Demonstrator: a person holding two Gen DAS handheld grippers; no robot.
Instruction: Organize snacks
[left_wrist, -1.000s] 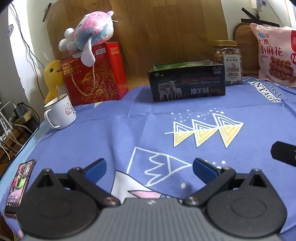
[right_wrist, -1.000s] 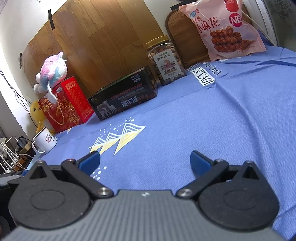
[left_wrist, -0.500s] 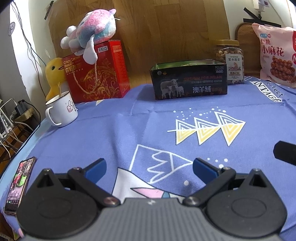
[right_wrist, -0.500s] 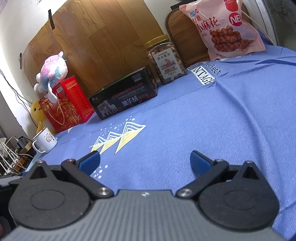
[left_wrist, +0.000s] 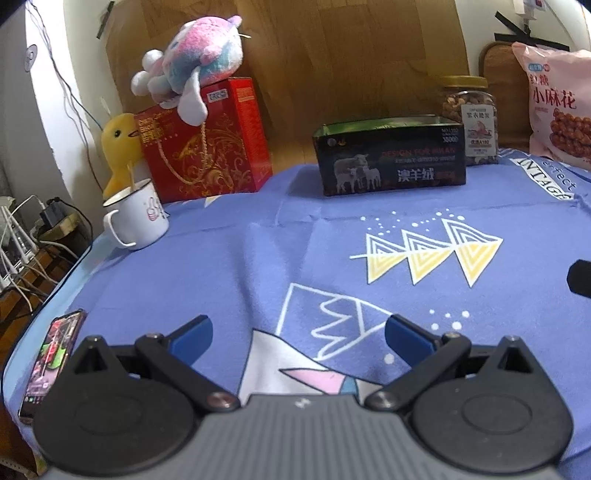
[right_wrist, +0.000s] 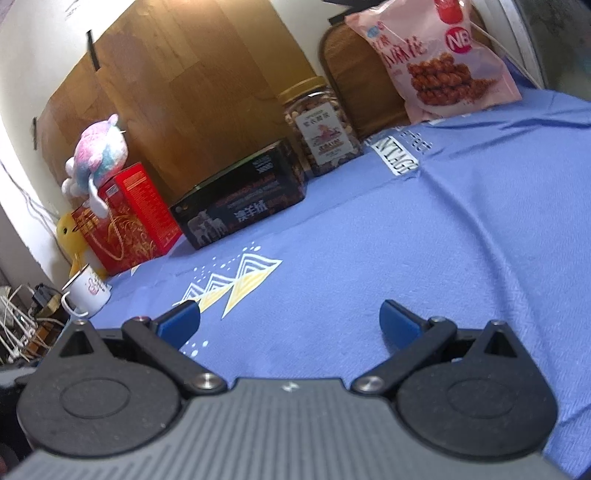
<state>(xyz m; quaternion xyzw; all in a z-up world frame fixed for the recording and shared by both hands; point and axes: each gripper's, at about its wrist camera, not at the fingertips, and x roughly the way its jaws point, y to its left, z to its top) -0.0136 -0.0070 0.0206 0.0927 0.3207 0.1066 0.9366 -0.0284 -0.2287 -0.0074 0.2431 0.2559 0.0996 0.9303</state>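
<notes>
From the left wrist view, the left hand-held gripper is held low and level over the blue cloth of the table, its fingers spread apart with nothing between them. The snacks are lined up along the far edge, well apart from it: a red box with a plush toy on top, a dark open box in the middle, a jar of nuts just behind its right end, and a pink snack bag propped upright against a chair back. A white mug and a phone are seen at the left.

From the right wrist view, the right hand-held gripper is tilted, so the table appears sloped; it is likewise held wide and empty. The jar and the bag lie ahead; the open box is probably meant to receive them.
</notes>
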